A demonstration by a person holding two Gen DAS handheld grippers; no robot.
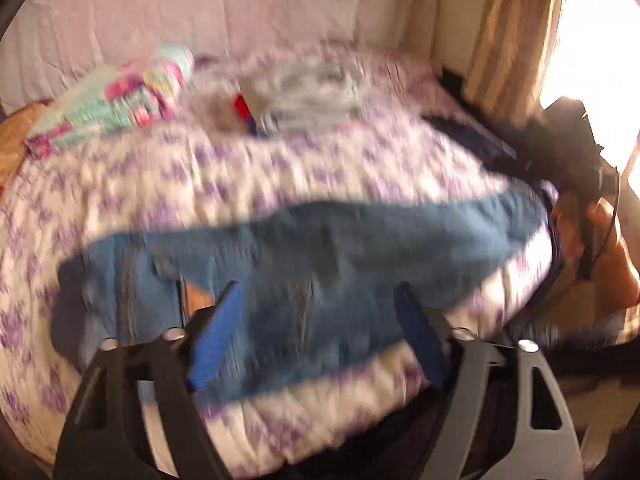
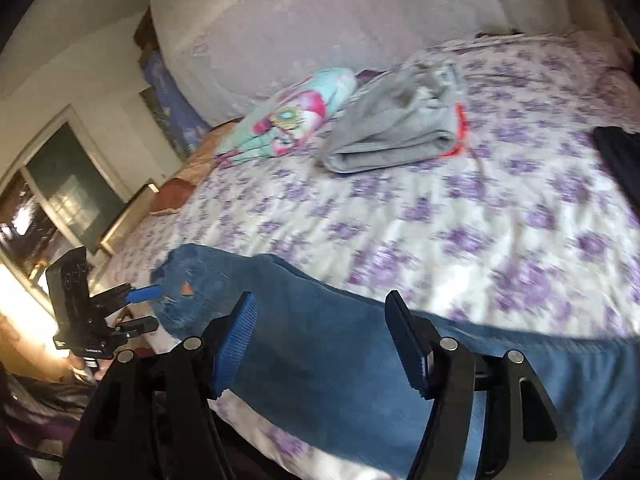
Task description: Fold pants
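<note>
I see the blue jeans [image 1: 304, 264] lying stretched along the near edge of the bed [image 1: 248, 176], on its white bedspread with purple flowers. My left claw [image 1: 320, 332] stands wide, its blue fingers [image 1: 218, 332] spread over the denim with nothing between them; the left view is smeared with blur, so I cannot tell whether the tips touch the cloth. My right claw [image 2: 320, 340] is wide as well, both blue pads above the jeans [image 2: 328, 344], holding nothing. In the right view the waistband end of the jeans lies toward the left, near the bed's edge, where a small orange patch shows. Just beside that end I see the left claw [image 2: 140, 308] from the side, its fingers parted. The legs run off to the right under my right claw.

On the far side of the bed lies a folded grey garment [image 2: 396, 132] with a red edge beneath it. Just left of it sits a folded cloth in turquoise and pink [image 2: 288, 120]. A dark piece of fabric [image 2: 620, 160] lies at the right edge of the bed.
</note>
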